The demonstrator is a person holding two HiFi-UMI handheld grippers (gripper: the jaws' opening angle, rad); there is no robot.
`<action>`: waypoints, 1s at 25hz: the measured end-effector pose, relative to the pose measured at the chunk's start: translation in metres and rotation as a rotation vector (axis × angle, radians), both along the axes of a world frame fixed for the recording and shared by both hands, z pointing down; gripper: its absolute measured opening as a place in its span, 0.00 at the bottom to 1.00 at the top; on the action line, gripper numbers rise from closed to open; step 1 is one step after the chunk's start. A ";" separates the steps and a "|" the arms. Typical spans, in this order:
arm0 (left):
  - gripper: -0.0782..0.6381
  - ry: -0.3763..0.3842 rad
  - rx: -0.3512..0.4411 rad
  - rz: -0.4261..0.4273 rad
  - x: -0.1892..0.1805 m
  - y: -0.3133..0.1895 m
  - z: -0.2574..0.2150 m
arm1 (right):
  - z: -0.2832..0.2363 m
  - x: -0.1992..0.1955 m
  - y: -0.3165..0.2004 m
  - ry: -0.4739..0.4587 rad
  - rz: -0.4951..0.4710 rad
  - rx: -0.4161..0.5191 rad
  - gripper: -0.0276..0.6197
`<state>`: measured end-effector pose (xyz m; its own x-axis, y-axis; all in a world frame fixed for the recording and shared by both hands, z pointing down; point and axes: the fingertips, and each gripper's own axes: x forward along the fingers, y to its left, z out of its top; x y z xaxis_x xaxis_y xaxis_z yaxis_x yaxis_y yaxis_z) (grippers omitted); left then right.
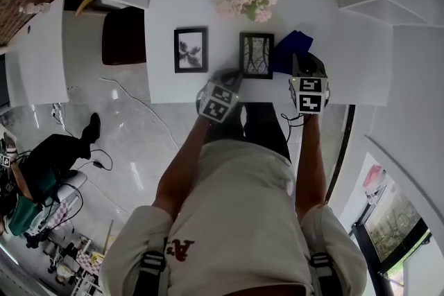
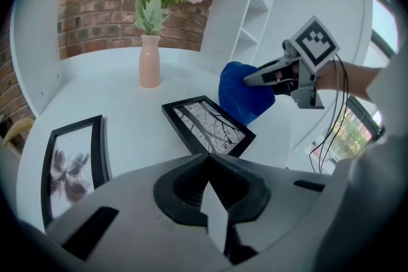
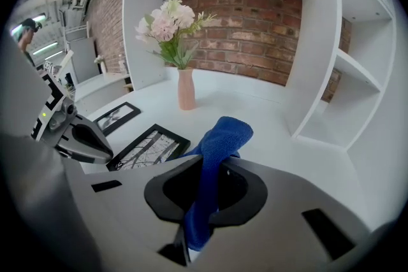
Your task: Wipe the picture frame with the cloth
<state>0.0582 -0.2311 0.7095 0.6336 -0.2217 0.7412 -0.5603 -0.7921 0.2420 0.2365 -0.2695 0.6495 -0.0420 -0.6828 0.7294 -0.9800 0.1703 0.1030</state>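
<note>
Fleecy blue cloth (image 3: 221,136): clamped in right gripper (image 3: 210,162). Left gripper (image 2: 207,161): jaws together, empty. Black rectangular picture frame (image 2: 207,126): laid flat on white bench (image 2: 131,108).

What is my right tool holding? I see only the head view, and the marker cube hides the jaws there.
Observer: The right tool is shut on the blue fleece cloth. One fold of it stands up above the jaws.
Operator: And the left tool, is it open?
Observer: No. The left tool is shut, with nothing between its jaws.
</note>
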 end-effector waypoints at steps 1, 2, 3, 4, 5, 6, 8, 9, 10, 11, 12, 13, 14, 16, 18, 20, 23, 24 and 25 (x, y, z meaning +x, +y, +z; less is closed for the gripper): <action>0.11 0.003 0.003 -0.004 0.000 -0.001 -0.001 | -0.004 0.001 0.002 0.001 0.003 0.006 0.09; 0.11 0.008 0.007 -0.007 0.000 -0.003 -0.003 | -0.008 0.002 0.003 0.002 0.005 0.013 0.09; 0.11 0.013 0.012 -0.007 0.001 -0.005 -0.006 | -0.013 0.003 0.003 0.003 0.006 0.023 0.09; 0.11 0.018 0.018 -0.006 0.002 -0.006 -0.009 | -0.018 0.003 0.004 0.003 0.005 0.034 0.09; 0.11 0.022 0.025 -0.003 0.002 -0.008 -0.013 | -0.024 0.003 0.005 0.003 0.004 0.046 0.09; 0.11 0.026 0.033 -0.001 0.003 -0.009 -0.017 | -0.029 0.002 0.006 0.004 -0.001 0.057 0.09; 0.11 0.034 0.050 -0.003 0.002 -0.013 -0.025 | -0.039 0.000 0.008 0.006 -0.014 0.080 0.09; 0.11 0.039 0.059 -0.006 0.002 -0.015 -0.030 | -0.044 -0.002 0.009 0.005 -0.019 0.089 0.09; 0.11 0.044 0.069 -0.011 0.001 -0.018 -0.035 | -0.048 -0.004 0.009 0.001 -0.022 0.095 0.09; 0.11 0.051 0.077 -0.019 0.000 -0.021 -0.040 | -0.053 -0.007 0.009 -0.003 -0.025 0.103 0.09; 0.11 0.060 0.084 -0.028 -0.001 -0.023 -0.045 | -0.058 -0.010 0.009 -0.009 -0.029 0.113 0.09; 0.11 0.071 0.091 -0.038 -0.002 -0.026 -0.051 | -0.063 -0.013 0.009 -0.015 -0.033 0.123 0.09; 0.11 0.084 0.098 -0.048 -0.002 -0.028 -0.056 | -0.069 -0.016 0.008 -0.022 -0.040 0.134 0.09; 0.11 0.109 0.116 -0.066 -0.003 -0.033 -0.068 | -0.080 -0.024 0.006 -0.035 -0.052 0.155 0.09; 0.11 0.129 0.136 -0.078 -0.003 -0.036 -0.081 | -0.090 -0.030 0.006 -0.044 -0.067 0.176 0.09; 0.11 0.148 0.157 -0.090 -0.004 -0.038 -0.096 | -0.100 -0.036 0.006 -0.048 -0.081 0.196 0.09; 0.11 0.181 0.193 -0.107 -0.005 -0.042 -0.120 | -0.118 -0.044 0.006 -0.057 -0.097 0.223 0.09; 0.11 0.193 0.207 -0.111 -0.005 -0.043 -0.129 | -0.124 -0.047 0.006 -0.062 -0.104 0.235 0.09; 0.11 0.206 0.222 -0.114 -0.004 -0.045 -0.139 | -0.132 -0.049 0.006 -0.065 -0.113 0.248 0.09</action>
<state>0.0540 -0.2763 0.5709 0.7271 -0.4416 0.5257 -0.6055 -0.7734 0.1878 0.1875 -0.2640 0.5179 -0.1693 -0.8286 0.5336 -0.9622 0.2563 0.0927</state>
